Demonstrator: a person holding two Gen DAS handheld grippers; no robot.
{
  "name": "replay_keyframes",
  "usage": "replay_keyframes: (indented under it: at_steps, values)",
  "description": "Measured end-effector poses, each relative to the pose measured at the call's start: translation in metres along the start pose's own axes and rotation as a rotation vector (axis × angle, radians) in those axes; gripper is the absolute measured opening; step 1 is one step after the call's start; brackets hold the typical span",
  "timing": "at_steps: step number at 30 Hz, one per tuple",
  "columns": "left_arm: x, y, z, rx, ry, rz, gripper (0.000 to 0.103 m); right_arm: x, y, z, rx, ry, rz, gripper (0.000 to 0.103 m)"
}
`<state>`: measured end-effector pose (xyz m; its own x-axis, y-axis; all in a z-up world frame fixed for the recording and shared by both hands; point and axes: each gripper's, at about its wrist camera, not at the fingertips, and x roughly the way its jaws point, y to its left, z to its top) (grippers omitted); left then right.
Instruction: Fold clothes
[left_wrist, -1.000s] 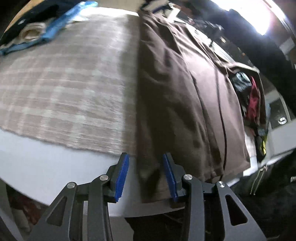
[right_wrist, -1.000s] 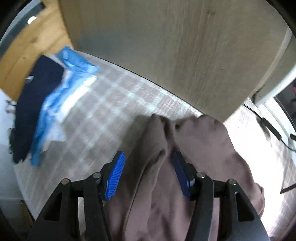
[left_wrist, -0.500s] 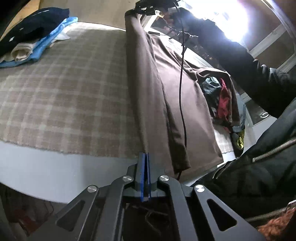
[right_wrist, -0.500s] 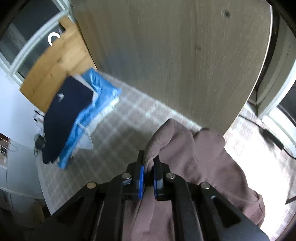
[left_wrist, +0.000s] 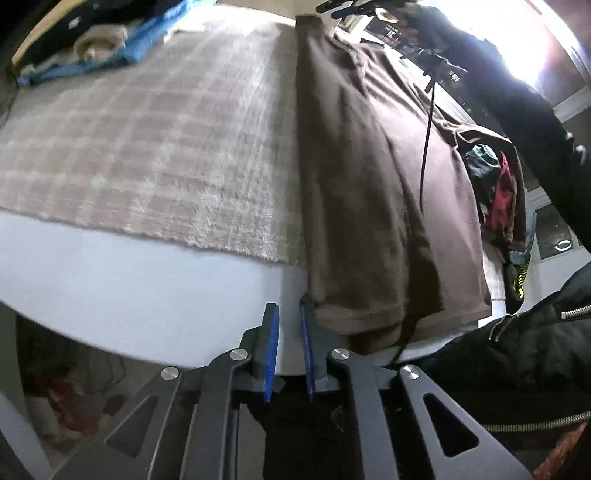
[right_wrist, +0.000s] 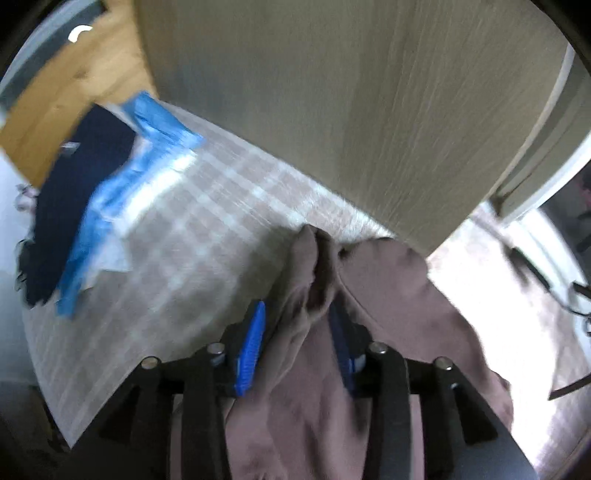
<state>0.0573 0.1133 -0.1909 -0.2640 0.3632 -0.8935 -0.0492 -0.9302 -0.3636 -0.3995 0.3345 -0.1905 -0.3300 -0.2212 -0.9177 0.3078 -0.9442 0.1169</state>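
On a plaid blanket (left_wrist: 155, 140), a brown shirt (left_wrist: 369, 192) lies stretched lengthwise, its long fold apparently just laid, as the left gripper (left_wrist: 288, 350) stands narrowly parted, empty, and the right gripper (right_wrist: 295, 343), just opening, loosely straddles bunched cloth.

Brown shirt (left_wrist: 369, 184), plain, runs ahead of the jaws and to their right. Blanket (left_wrist: 147, 140) left of the jaws: beige-pink plaid with pale crossing stripes. Bed edge (left_wrist: 129, 273) white. Gripper pads (right_wrist: 251, 350) blue, arms black. Far left: navy garment (right_wrist: 62, 206) beside light-blue cloth (right_wrist: 122, 199). Headboard (right_wrist: 351, 110) pale wood grain.
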Motion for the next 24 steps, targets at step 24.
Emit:
replay_keyframes:
  at_steps: [24]
  values:
    - [0.050, -0.115, 0.021, 0.376, 0.068, -0.107, 0.020, -0.203, -0.148, -0.299, 0.307, -0.106, -0.067, 0.059]
